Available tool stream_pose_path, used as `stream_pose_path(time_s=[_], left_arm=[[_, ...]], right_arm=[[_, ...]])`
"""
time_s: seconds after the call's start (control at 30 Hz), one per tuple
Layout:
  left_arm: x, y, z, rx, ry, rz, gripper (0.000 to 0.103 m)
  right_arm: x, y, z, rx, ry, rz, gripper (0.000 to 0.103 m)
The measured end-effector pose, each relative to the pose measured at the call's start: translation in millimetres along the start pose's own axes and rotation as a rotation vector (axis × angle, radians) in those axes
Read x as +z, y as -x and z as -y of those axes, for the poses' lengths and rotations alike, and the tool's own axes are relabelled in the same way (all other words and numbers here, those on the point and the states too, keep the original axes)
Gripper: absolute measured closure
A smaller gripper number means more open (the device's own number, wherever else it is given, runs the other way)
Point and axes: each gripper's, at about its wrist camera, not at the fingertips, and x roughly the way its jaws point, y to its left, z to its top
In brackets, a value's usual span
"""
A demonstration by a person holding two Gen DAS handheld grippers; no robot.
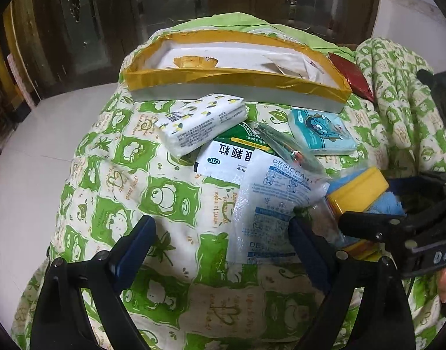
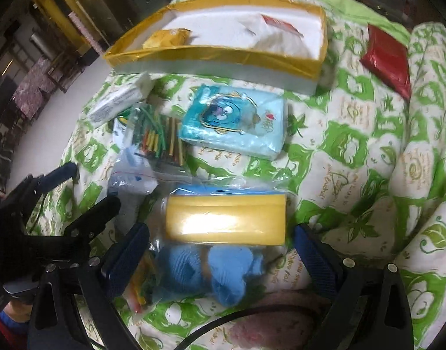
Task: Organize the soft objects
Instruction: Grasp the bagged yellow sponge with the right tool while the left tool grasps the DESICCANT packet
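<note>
Soft items lie on a green-and-white quilt. My left gripper is open above the quilt, its right finger beside a desiccant sachet. My right gripper is open, straddling a clear bag with a yellow sponge and blue cloth; the same sponge shows in the left wrist view. A white tissue pack, a medicine sachet and a teal tissue pack lie before a yellow-rimmed white box.
A red packet lies right of the box. A bag of coloured sticks lies beside the teal pack. The box holds a yellow wrapper and white paper. White floor and dark furniture lie to the left.
</note>
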Motion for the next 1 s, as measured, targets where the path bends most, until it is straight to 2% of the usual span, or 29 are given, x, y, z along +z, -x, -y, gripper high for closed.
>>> stream_pose_path(time_s=[0.17,0.43,0.63,0.67,0.73,0.83,1.0], left_arm=[[-1,0,6,0.003,-0.033,0.007,0.011],[5,-7,13,-0.007,-0.053,0.007,0.011],[10,-24,25,-0.008,-0.09,-0.023,0.011],[9,-26,26,-0.006,-0.096,-0.024,0.013],[8,-24,27,-0.03,-0.101,-0.018,0.024],[8,-21,26,-0.044,-0.097,-0.011,0.046],[5,-13,21,-0.082,-0.072,-0.009,0.051]], right_arm=[[7,-8,5,-0.042,-0.022,-0.02,0.018],[13,1,16,-0.055,-0.071,0.015,0.022],[16,8,24,-0.063,-0.101,0.042,0.022],[15,9,24,-0.062,-0.107,0.051,0.022],[10,17,30,-0.059,-0.119,0.067,0.022],[9,23,35,-0.047,-0.133,0.087,0.022],[10,33,37,-0.004,-0.143,0.125,0.022]])
